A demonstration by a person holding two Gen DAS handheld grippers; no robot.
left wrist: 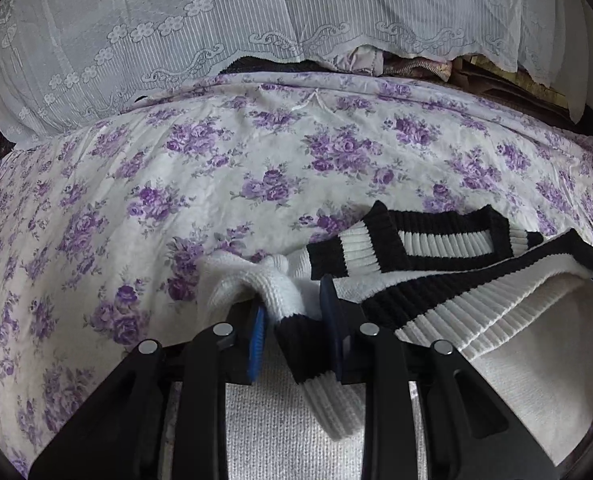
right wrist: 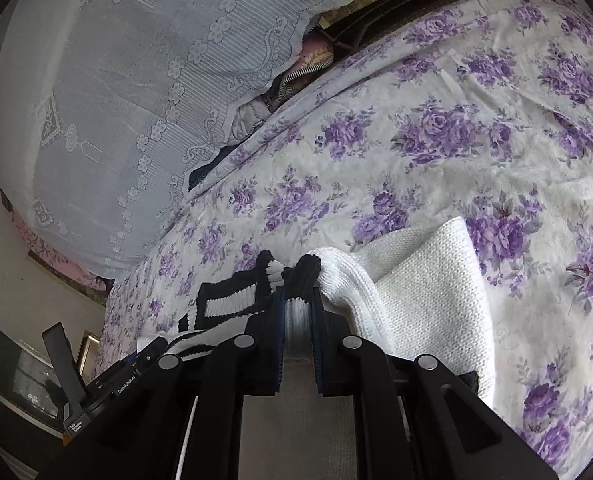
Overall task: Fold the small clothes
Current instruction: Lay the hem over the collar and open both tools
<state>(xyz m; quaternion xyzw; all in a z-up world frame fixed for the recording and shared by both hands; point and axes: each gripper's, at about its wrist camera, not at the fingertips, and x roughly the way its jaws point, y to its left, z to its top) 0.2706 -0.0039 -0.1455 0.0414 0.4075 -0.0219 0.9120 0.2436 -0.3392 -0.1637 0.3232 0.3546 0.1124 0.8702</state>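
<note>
A small white knit sweater [left wrist: 516,320] with black-striped ribbed trim lies on a floral bedspread [left wrist: 216,160]. In the left wrist view my left gripper [left wrist: 294,312] is shut on a bunched white fold with a black and white ribbed cuff that hangs down between the blue pads. The sweater's neckline [left wrist: 436,244] lies just beyond, to the right. In the right wrist view my right gripper [right wrist: 298,300] is shut on the black-edged ribbed hem of the sweater [right wrist: 428,280]. The white body drapes off to its right. The other gripper's body [right wrist: 116,384] shows at lower left.
A white lace cover [left wrist: 256,12] hangs over a pile at the far edge of the bed, with folded clothes [left wrist: 408,66] peeking out beneath it. The purple-flowered bedspread [right wrist: 456,140] stretches wide beyond the sweater. A dark piece of furniture [right wrist: 12,380] stands at the left edge.
</note>
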